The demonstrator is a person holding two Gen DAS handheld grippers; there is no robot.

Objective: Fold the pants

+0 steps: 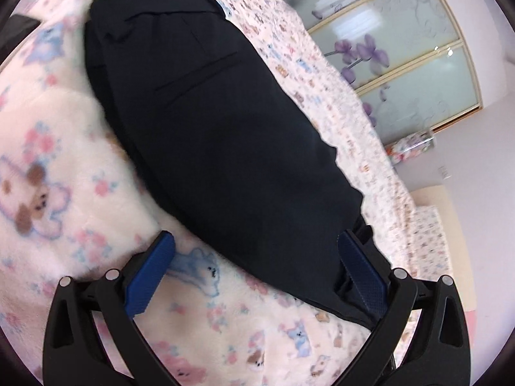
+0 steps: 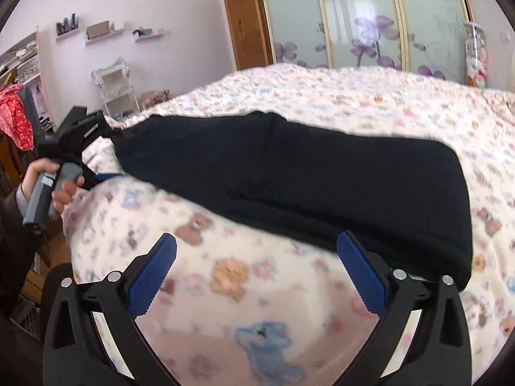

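both tools wide open and holding nothing, left tool over the near end of the black pants, right tool just beside them, pants folded lengthwise on the teddy-print bed

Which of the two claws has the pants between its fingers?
The left claw: the dark pants lie across its open gap, against the right pad. The right claw, also open, frames only blanket.
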